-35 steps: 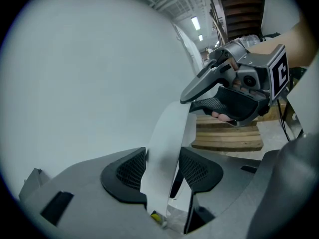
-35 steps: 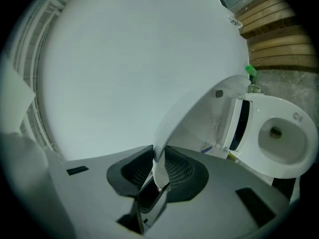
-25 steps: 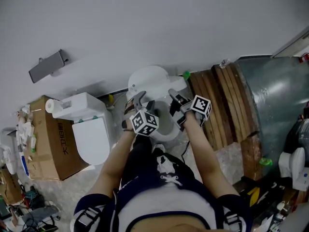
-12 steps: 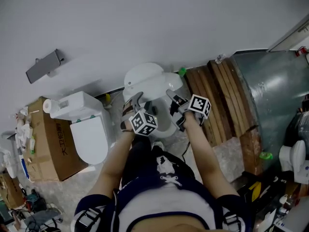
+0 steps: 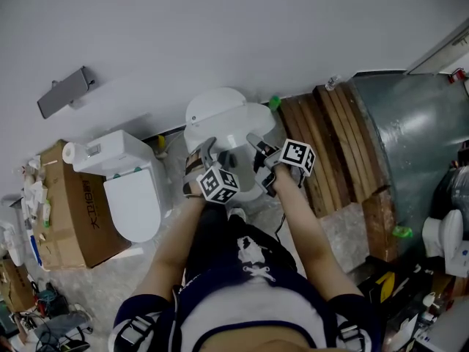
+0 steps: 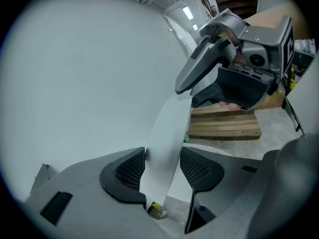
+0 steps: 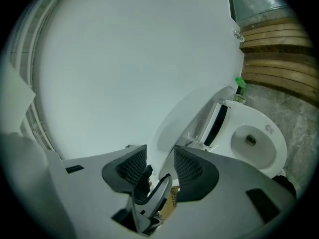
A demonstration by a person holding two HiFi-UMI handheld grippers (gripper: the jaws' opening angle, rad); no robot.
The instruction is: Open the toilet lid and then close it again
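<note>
Toilet lid: raised off the bowl, standing up toward the white wall. The bowl is uncovered, and its drain opening shows in the right gripper view. The toilet sits directly in front of me, between my two forearms.

Left gripper: I hold it at the lid's left side, pointed forward and down. Its jaws stand wide apart. In the left gripper view the lid's white edge runs down between the two ribbed pads, close to both. I see no squeeze on it, so I read this tong as open around the lid and not clamped.

Right gripper: I hold it at the lid's right side, nearly level. Its jaws have just been opening and now stand partly apart. The lid's rim lies between the pads in the right gripper view, with the pads standing off it. This tong has no grip on the lid.

Both grippers sit near each other across the lid, each marker cube facing up toward my head.

Surroundings:
- A second toilet, lid down, stands to the left of mine.
- A cardboard box stands just beside that second toilet, on its far left.
- Stacked wooden planks lie to the right of my toilet.
- A small green object sits by the wall between my toilet and the planks; I cannot tell what it is.
</note>
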